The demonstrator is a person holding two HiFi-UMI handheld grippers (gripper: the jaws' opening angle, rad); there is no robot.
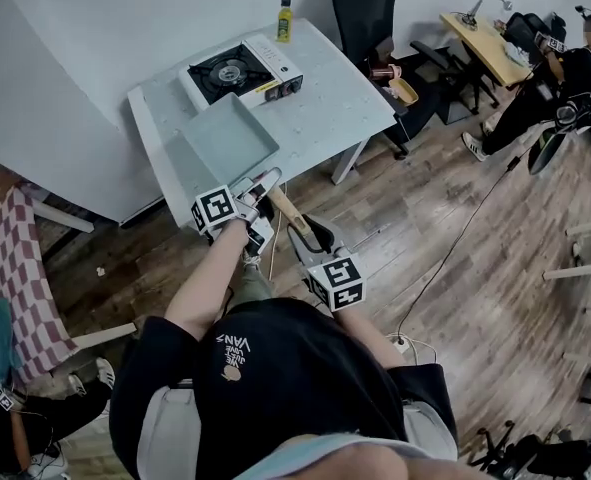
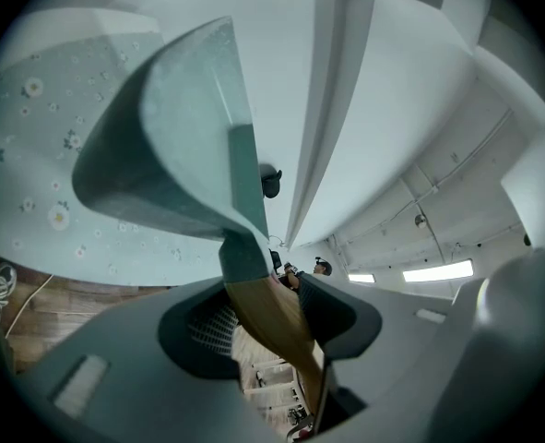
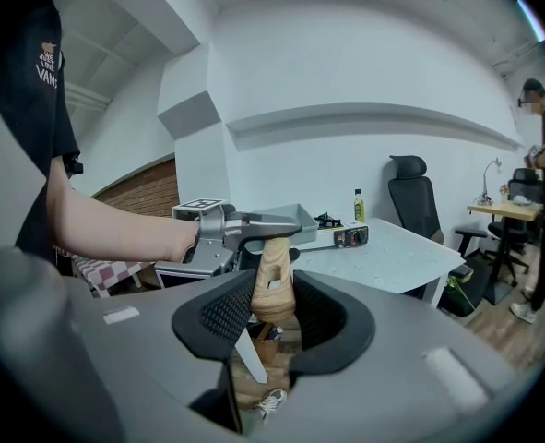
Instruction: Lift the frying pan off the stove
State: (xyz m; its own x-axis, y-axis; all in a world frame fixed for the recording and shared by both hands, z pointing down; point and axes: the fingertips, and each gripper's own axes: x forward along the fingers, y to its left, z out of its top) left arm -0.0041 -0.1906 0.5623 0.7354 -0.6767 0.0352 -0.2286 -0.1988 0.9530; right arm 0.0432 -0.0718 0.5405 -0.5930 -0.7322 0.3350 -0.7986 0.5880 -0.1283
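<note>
White walls (image 1: 95,38) are enclosing the room, and brown wooden planks are covering the floor (image 1: 455,258). A pale, flower-dotted worktop (image 1: 325,98) is standing near the wall, with a black office chair (image 1: 365,8) sitting just beside it. A wooden desk (image 1: 485,43) is carrying a lamp (image 1: 475,8). Strip lights (image 2: 438,271) are glowing overhead.

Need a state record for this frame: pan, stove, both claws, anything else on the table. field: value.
frying pan: square, teal, off the burner, held over the near part of the table
stove: burner bare, at the table's back left
left claw: shut on the wooden handle, close to the pan's neck
right claw: shut on the handle's free end
bottle: upright, at the table's far edge
</note>
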